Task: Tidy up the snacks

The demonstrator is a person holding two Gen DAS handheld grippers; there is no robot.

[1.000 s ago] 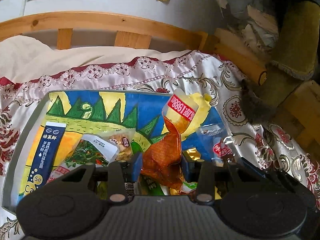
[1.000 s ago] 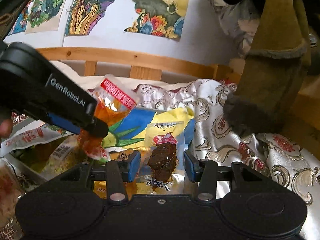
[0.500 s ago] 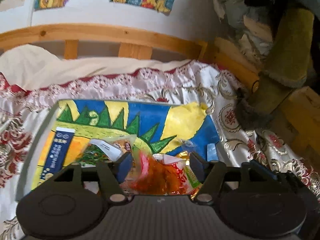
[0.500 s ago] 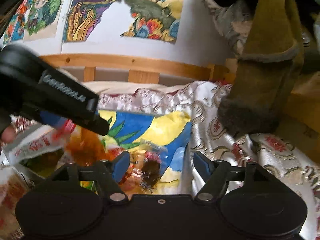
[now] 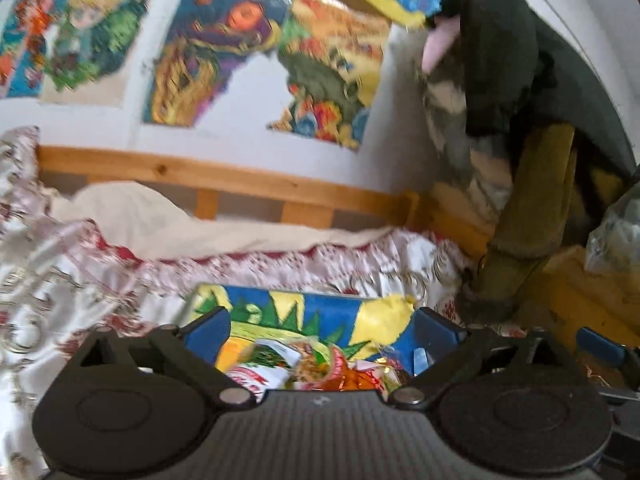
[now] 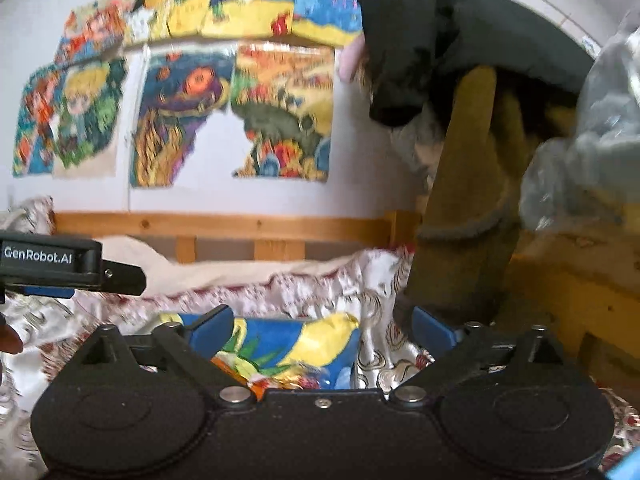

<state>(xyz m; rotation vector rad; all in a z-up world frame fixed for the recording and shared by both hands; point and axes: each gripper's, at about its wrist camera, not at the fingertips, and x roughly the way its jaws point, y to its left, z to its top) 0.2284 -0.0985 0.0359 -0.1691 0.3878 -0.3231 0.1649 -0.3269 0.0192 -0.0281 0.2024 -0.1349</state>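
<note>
A shallow tray (image 5: 332, 312) lined with a blue, yellow and green drawing lies on the patterned bedspread. Several snack packets (image 5: 320, 372) are piled at its near end, among them an orange one (image 5: 350, 378) and a white-and-green one (image 5: 268, 358). My left gripper (image 5: 322, 332) hovers above and behind the pile, its jaws opening wide with nothing between the pads. My right gripper (image 6: 322, 332) hangs over the tray's (image 6: 280, 336) right part, jaws also opening and empty, with packets (image 6: 292, 380) below it. The left gripper's body (image 6: 60, 264) shows at the left edge of the right wrist view.
A wooden bed rail (image 5: 224, 178) and a cream cloth (image 5: 168, 220) run behind the tray. Drawings (image 6: 280, 112) hang on the white wall. Dark and olive clothes (image 6: 464, 208) hang at the right, with a plastic bag (image 6: 592, 140) beside them.
Both grippers let go of their packets, the left an orange one and the right a clear one with dark pieces. They opened wide and rose, tilting up toward the wall.
</note>
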